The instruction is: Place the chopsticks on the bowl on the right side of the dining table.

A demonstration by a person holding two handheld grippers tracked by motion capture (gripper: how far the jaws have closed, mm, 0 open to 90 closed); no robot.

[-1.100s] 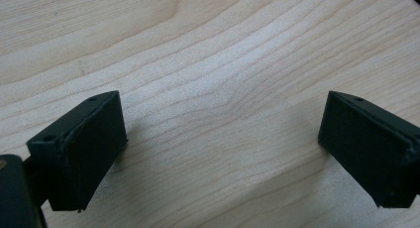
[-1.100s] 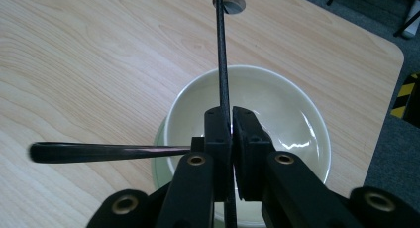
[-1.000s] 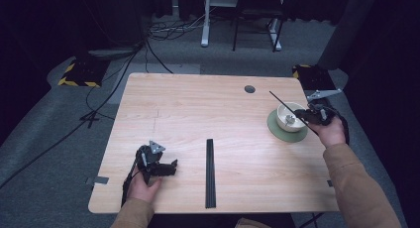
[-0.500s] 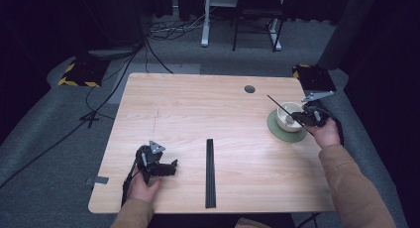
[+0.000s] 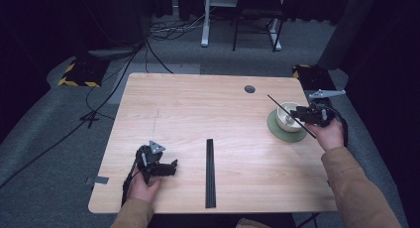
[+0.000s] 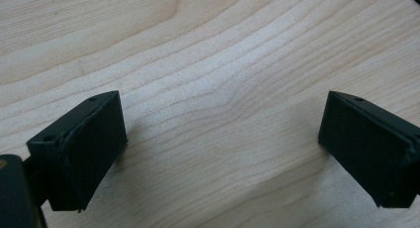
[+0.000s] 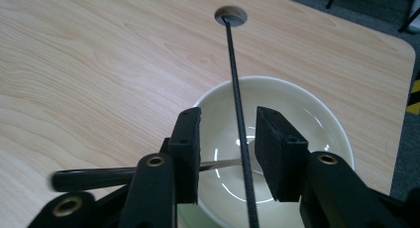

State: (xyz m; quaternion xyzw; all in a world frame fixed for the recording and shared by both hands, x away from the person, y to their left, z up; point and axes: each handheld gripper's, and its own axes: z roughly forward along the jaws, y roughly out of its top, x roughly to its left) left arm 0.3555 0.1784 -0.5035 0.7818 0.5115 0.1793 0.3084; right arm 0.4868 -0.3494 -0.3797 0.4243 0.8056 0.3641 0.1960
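Hovering over the white bowl [image 7: 277, 139], my right tongs [image 7: 228, 153] have just been opening; the black chopstick [image 7: 237, 99] runs between the separated pads, touching neither, and lies across the bowl's rim. The bowl stands on a green coaster [image 5: 277, 134] at the counter [image 5: 198, 114] edge. My left tongs [image 6: 223, 143] rest spread apart, nothing between them.
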